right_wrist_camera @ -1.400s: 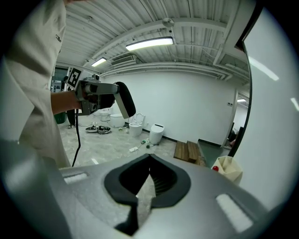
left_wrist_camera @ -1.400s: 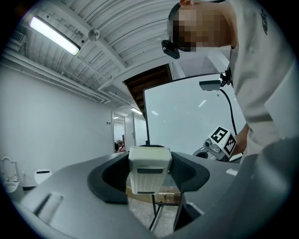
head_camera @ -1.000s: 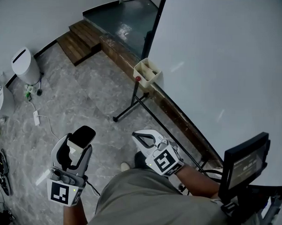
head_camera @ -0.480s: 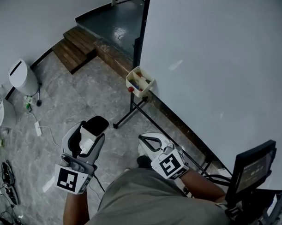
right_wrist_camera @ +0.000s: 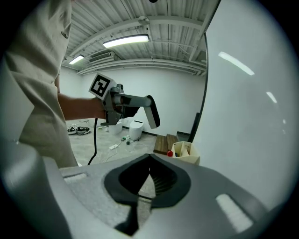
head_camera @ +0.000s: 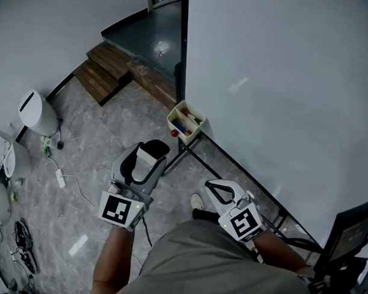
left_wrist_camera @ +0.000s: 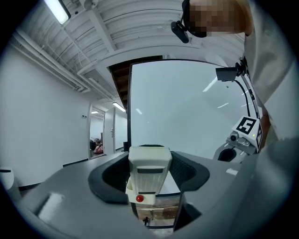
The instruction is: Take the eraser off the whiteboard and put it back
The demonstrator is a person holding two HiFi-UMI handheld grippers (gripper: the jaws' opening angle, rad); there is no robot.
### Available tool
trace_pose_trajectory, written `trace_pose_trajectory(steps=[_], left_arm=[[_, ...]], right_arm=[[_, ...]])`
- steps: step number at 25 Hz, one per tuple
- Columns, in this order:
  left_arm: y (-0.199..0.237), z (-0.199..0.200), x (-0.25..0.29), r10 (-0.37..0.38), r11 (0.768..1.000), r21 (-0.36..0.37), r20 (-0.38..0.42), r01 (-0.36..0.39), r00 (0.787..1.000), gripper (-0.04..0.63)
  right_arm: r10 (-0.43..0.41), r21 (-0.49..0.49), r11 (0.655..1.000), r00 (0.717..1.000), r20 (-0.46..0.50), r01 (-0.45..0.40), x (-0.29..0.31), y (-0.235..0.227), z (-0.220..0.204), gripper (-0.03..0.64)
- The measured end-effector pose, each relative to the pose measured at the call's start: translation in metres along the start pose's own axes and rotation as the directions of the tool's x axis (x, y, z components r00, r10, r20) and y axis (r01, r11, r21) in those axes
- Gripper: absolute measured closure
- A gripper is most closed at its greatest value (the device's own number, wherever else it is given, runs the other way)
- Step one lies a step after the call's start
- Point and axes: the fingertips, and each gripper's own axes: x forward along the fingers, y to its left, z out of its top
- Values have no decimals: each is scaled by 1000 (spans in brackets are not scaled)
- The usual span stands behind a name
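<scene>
Eraser (left_wrist_camera: pixel 148 168): clamped in my left gripper (head_camera: pixel 147 161), long axis apparently along the jaws, dark felt end pointing ahead at the whiteboard (head_camera: pixel 282 86), pen tray (head_camera: pixel 186 122) just beyond, grey stone floor (head_camera: pixel 93 170) below; my right gripper (head_camera: pixel 214 188) closed, empty.

eraser (left_wrist_camera: pixel 149 163): white block body, black felt face, clamped between the jaws of the left gripper (head_camera: pixel 150 155), clear of the board. whiteboard (head_camera: pixel 282 86): large, blank white, dark-edged, upright, in front of the eraser
</scene>
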Motion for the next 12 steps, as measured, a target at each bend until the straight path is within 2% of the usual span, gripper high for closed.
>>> trace_pose_trajectory(steps=[6, 10, 12], left_arm=[[-5, -24, 56, -60, 998, 14, 8, 60, 998, 328], [-6, -46, 88, -74, 997, -14, -25, 73, 997, 328], [-5, -56, 103, -78, 997, -5, -29, 78, 997, 328]], right_arm=[[-45, 40, 998, 998, -33, 47, -17, -26, -16, 614], [-80, 63, 994, 995, -57, 84, -24, -41, -28, 614], [-94, 66, 993, 993, -69, 98, -26, -49, -35, 615]])
